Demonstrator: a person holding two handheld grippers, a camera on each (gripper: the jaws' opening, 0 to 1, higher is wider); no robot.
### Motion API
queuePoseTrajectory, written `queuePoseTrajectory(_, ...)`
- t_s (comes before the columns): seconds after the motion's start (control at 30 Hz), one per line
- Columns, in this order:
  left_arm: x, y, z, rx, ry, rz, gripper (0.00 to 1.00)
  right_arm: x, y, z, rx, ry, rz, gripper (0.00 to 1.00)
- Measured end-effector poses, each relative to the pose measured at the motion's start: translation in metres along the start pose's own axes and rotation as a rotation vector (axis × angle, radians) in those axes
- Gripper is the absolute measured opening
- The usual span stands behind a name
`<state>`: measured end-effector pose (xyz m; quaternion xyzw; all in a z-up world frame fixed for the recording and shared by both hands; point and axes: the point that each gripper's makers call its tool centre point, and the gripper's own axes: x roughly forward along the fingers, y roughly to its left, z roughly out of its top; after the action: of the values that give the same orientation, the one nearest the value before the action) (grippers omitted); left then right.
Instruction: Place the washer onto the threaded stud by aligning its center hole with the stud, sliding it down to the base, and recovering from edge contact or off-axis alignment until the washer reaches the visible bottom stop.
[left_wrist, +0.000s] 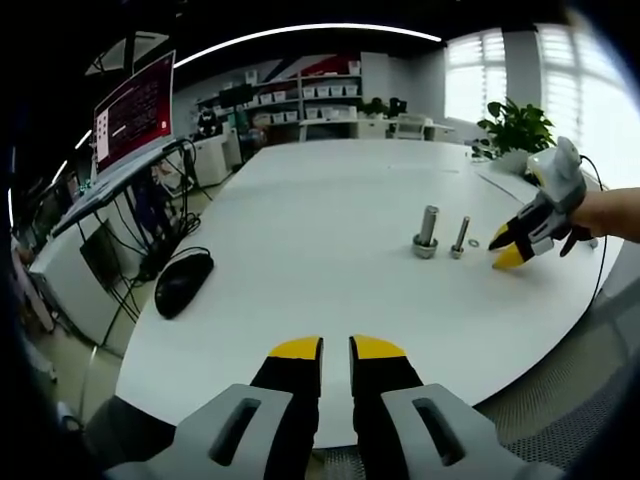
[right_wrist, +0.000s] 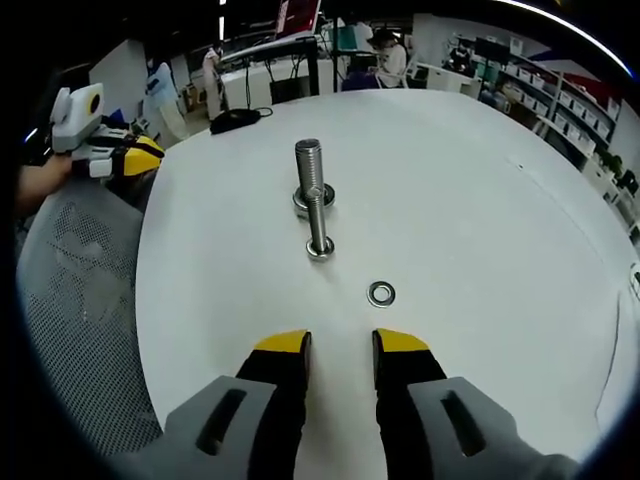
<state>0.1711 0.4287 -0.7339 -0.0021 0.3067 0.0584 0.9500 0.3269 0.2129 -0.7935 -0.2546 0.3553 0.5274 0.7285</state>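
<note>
Washer (right_wrist: 381, 294): flat on the white table (right_wrist: 500, 220), just ahead of the right gripper (right_wrist: 341, 342), near the thin stud (right_wrist: 319, 220).
Right gripper: jaws slightly apart, holding nothing.
Left gripper (left_wrist: 336, 348): narrow gap, empty, at the table edge.
Doing it well: I'd pinch the rim, leaving the hole free.
Hard to see: the thicker bolt (right_wrist: 308, 172) partly hidden behind; which stud is meant is unclear.

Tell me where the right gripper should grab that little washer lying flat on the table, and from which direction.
Grip the washer across its outer rim, coming down from above with the right gripper. It lies flat on the white table, so no face is exposed to pinch from the side. It sits apart from the thin stud, leaving room for both jaws. A tilt may be needed to lift one edge.
</note>
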Motion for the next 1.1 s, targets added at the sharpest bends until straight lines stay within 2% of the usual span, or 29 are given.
queuePoseTrajectory(0.13, 0.000, 0.001, 0.000, -0.008, -0.001, 0.003, 0.08, 0.001, -0.010, 0.001, 0.006, -0.009, -0.027, 0.26)
queuePoseTrajectory(0.27, 0.000, 0.001, 0.001, -0.009, -0.003, 0.002, 0.08, 0.002, -0.015, 0.003, 0.025, -0.015, -0.025, 0.26)
queuePoseTrajectory(0.43, 0.000, 0.001, 0.000, -0.007, 0.000, 0.005, 0.08, 0.012, -0.026, 0.013, 0.039, -0.032, -0.027, 0.25)
queuePoseTrajectory(0.57, 0.000, 0.000, -0.001, -0.001, 0.006, 0.003, 0.08, 0.017, -0.024, 0.021, 0.007, -0.035, -0.016, 0.23)
queuePoseTrajectory(0.67, 0.000, 0.000, -0.001, -0.001, 0.006, 0.003, 0.08, 0.018, -0.024, 0.020, 0.011, -0.025, -0.012, 0.16)
queuePoseTrajectory(1.1, 0.001, 0.000, -0.001, -0.001, 0.004, -0.002, 0.08, 0.019, -0.021, 0.021, -0.011, -0.019, -0.010, 0.15)
